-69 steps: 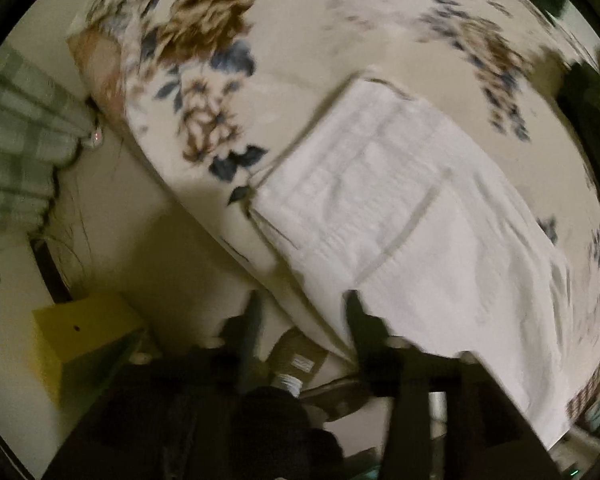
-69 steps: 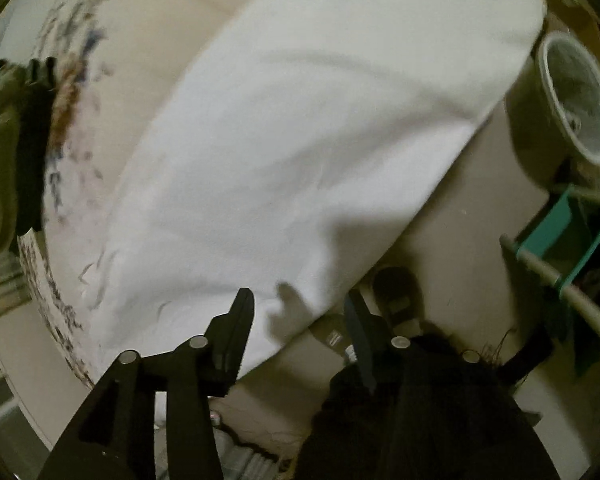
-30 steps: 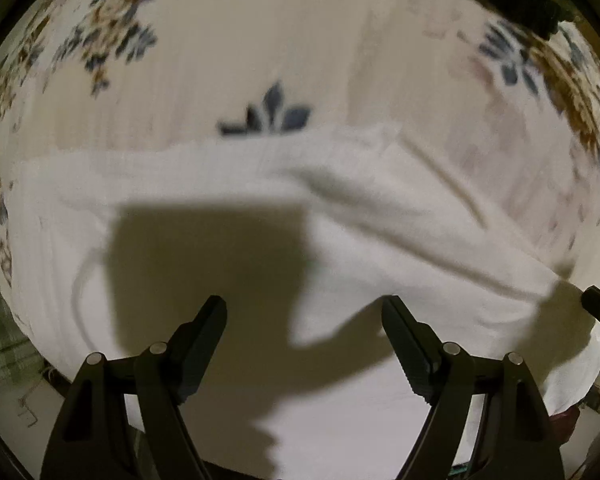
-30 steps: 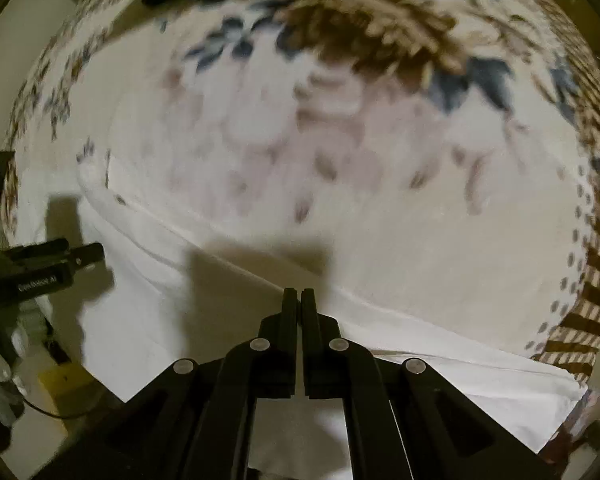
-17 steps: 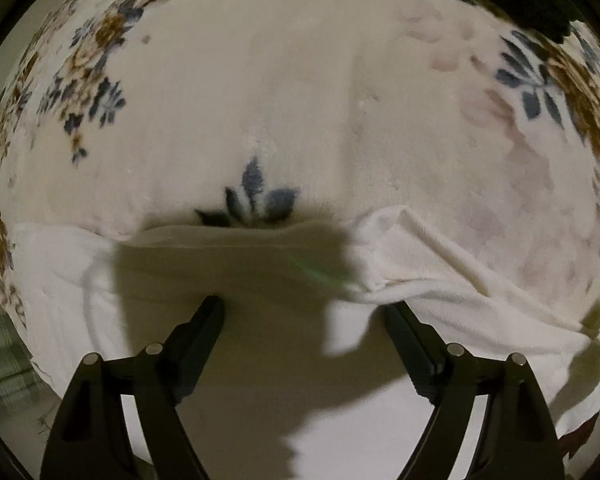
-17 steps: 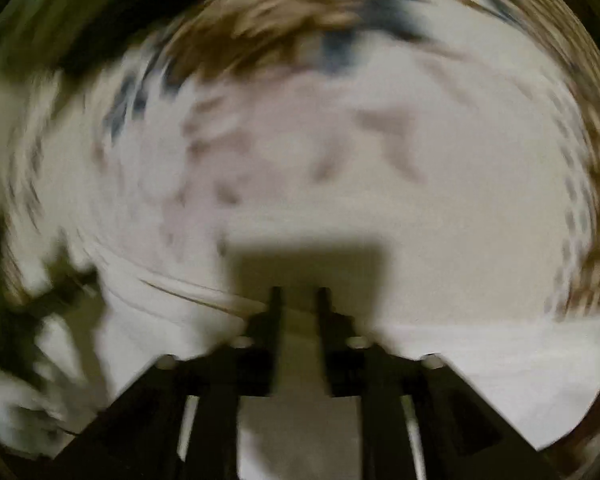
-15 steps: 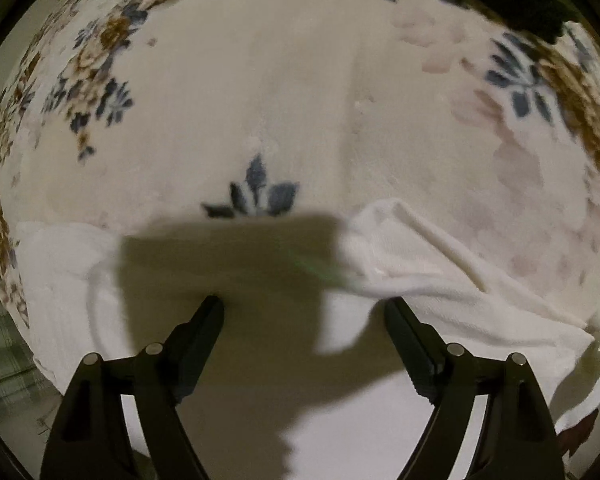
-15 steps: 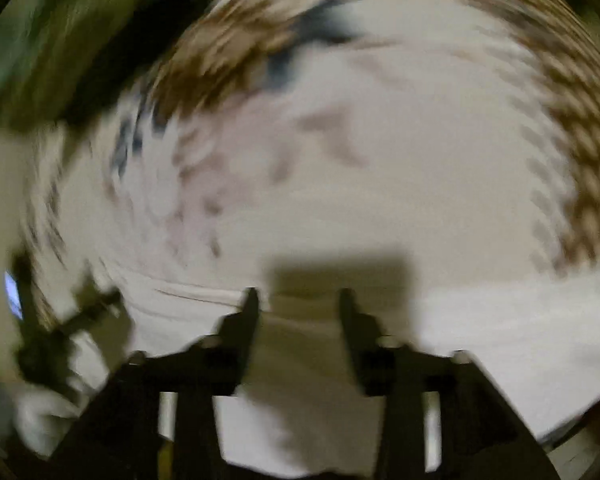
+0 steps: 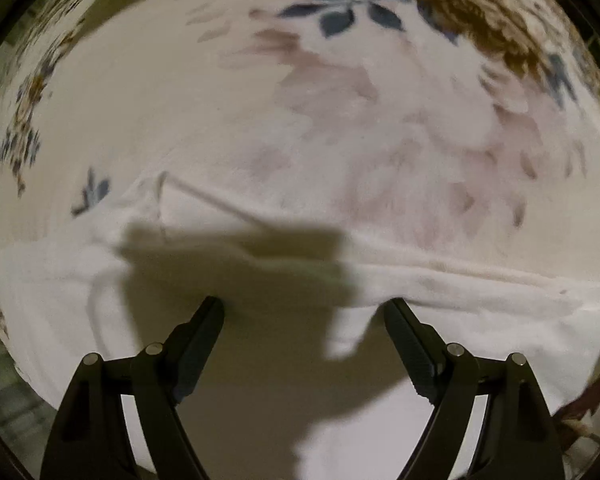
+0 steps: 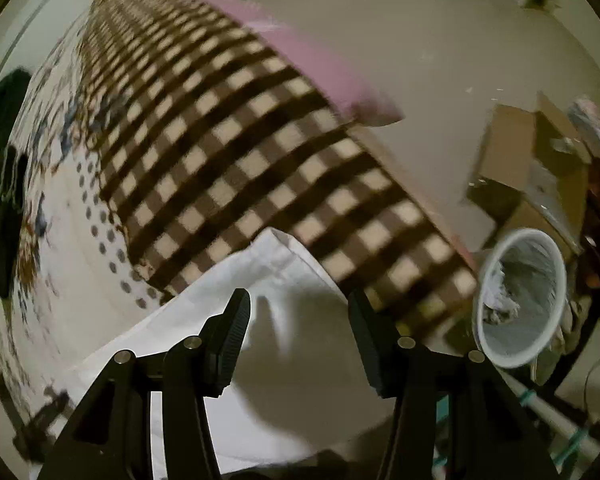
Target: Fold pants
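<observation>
One pair of white pants [image 9: 440, 360] lies across one flowered blanket [image 9: 228, 120], and two grippers work over it. The left gripper [image 9: 304, 312] is spread wide above the cloth, gripping nothing, its shadow falling on the white fabric between the fingers. The right gripper [image 10: 298, 308] is also spread, its fingers either side of a folded corner of the pants [image 10: 276, 264] without touching it that I can see.

In the left view the far edge of the pants runs as a soft ridge from left to right, with bare blanket beyond it. In the right view the corner rests against one brown checked cover [image 10: 236, 148] with a pink strip along its far side. Past the bed edge stand one white waste bin [image 10: 520, 296] and a cardboard box [image 10: 512, 160] (possibly more than one; the blur hides it) on open floor.

A second ago the right gripper was pressed together over the pants; now it is apart and turned toward the bed's corner. The left gripper stays spread, shifted right along the edge.
</observation>
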{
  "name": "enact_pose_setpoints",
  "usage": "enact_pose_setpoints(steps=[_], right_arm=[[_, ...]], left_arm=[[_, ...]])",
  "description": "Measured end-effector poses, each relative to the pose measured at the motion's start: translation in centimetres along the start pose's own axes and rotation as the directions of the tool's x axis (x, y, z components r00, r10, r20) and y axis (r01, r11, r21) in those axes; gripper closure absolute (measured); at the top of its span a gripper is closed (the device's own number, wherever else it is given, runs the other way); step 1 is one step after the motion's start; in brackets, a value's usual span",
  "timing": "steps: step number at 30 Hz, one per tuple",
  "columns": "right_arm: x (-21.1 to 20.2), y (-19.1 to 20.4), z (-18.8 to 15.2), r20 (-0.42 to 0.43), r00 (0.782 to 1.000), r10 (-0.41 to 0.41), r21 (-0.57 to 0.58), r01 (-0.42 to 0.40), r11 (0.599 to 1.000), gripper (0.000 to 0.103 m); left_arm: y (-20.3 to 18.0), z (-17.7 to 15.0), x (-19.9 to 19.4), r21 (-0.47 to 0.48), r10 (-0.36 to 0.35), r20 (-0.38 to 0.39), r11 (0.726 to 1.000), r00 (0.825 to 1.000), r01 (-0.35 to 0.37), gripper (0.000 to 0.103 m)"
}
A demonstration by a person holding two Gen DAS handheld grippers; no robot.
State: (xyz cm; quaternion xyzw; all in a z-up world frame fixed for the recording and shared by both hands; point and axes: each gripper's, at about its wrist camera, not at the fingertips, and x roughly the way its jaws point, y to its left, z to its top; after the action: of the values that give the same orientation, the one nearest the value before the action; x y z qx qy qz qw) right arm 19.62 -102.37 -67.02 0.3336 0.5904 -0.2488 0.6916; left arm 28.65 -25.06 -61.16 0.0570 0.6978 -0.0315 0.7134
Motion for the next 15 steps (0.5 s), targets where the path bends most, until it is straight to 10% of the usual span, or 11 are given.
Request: enact_pose_setpoints(steps=[1,2,5,12,15], right_arm=[[0.8,0.6,-0.1,0.001,1.0,0.003,-0.023,-0.003,1.0,0.054],[1.0,0.8,0.5,0.026,1.0,-0.017,-0.059,0.018,0.998,0.086],[1.6,2.4,0.6,0.078,0.994,-0.076,-0.139,0.087,0.986,0.093],[2.6,3.4,1.7,0.121,0.984,-0.133,-0.116,0.147,0.982,0.094],[2.8,4.3,0.2,0.081,0.992,-0.098,-0.102,0.106,0.989,0.07]], left_arm=[[-0.2,0.2,0.3,-0.003,0.001,-0.003,1.0,1.0,-0.001,0.018],[-0.2,0.2,0.4,-0.007,-0.001,-0.002,1.0,1.0,0.001,0.018],[1.0,0.9,0.9,0.003,0.007,0.004,1.0,1.0,-0.007,0.016],[-0.7,2.9,-1.8,-0.004,0.014,-0.007,1.0,1.0,-0.014,0.013],[-1.3,2.5,-4.1,0.003,-0.026,0.018,1.0,0.999,0.026,0.013]])
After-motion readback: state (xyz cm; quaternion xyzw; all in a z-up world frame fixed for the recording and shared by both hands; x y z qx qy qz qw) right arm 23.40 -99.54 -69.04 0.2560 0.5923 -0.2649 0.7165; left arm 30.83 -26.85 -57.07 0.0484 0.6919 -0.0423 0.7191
